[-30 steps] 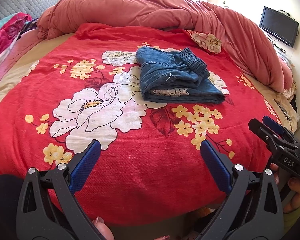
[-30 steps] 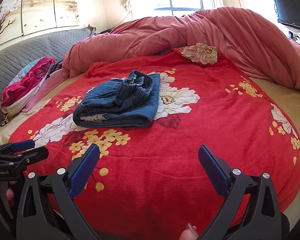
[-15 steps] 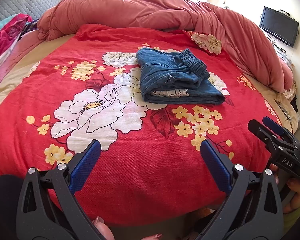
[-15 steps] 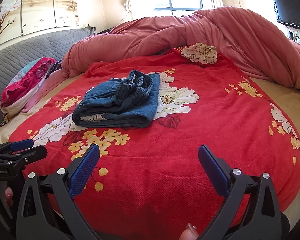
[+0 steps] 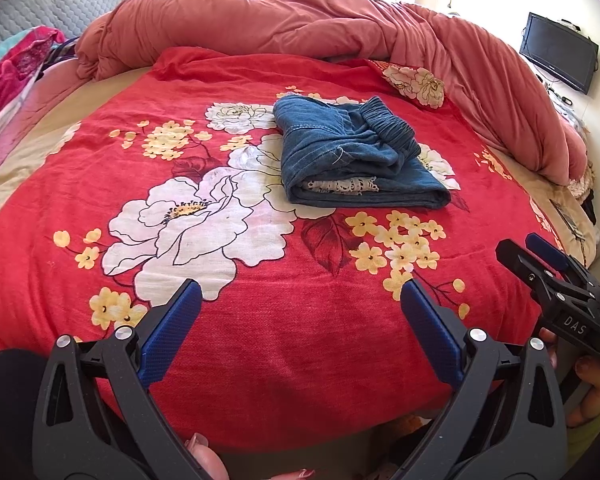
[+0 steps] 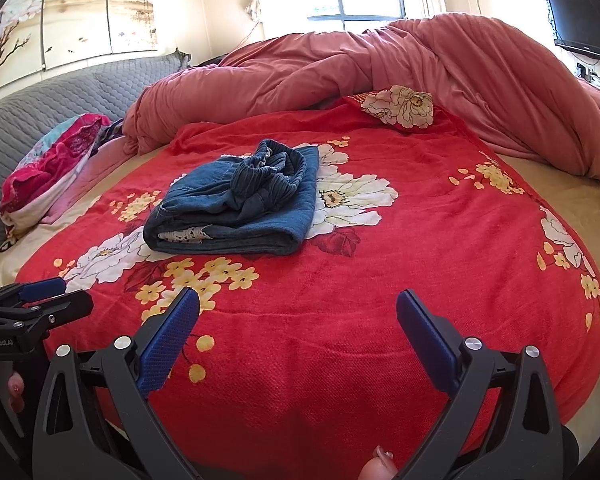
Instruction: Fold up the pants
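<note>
Both grippers, left gripper [image 5: 300, 320] and right gripper [image 6: 298, 320], hover jaws apart at the bed's near edge, holding nothing. Folded pants [image 5: 352, 160] sit mid-blanket [image 5: 260, 320], well apart from both.

Both wrist views face across the bed [image 5: 340, 340] from its near edge, sharing the folded pants [image 5: 348, 160]

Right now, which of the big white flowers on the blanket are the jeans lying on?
The middle white flower: the jeans cover its right side. The biggest flower, nearer the left gripper, lies bare.
</note>
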The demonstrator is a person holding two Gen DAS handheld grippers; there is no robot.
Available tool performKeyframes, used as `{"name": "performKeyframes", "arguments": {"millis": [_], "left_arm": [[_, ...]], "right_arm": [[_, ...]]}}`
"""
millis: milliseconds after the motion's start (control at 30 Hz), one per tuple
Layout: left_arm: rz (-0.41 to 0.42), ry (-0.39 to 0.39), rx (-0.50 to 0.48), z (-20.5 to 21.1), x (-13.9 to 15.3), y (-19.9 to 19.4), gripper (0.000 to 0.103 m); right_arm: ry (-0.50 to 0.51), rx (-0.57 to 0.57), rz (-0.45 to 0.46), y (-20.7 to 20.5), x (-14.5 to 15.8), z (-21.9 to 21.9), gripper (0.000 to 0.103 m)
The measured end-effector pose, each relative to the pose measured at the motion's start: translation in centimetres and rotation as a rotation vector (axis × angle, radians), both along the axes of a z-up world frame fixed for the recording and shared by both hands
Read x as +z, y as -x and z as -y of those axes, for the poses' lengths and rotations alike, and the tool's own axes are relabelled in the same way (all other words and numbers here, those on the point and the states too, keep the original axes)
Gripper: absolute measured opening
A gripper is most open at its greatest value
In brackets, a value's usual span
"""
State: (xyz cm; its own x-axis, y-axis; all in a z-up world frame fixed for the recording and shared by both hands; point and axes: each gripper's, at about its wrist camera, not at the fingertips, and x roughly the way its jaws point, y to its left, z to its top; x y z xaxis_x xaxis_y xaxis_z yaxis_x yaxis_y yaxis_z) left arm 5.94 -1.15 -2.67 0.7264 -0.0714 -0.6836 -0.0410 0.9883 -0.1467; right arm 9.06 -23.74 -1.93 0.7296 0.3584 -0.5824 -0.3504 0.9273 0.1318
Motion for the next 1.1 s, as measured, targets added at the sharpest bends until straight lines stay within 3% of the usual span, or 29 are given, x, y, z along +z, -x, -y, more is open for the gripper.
{"name": "performKeyframes", "arguments": {"millis": [1033, 1100], "left_arm": [[0.015, 0.032, -0.045, 0.3, 0.8, 0.2, 0.093], [0.012, 0.006, -0.026, 0.4, 1.0, 0.1, 0.093]], "right_arm": [[0.024, -0.003, -0.021, -0.7, 0.0, 0.4, 0.098], [0.022, -0.005, -0.032, -0.9, -0.1, 0.3, 0.098]]}}
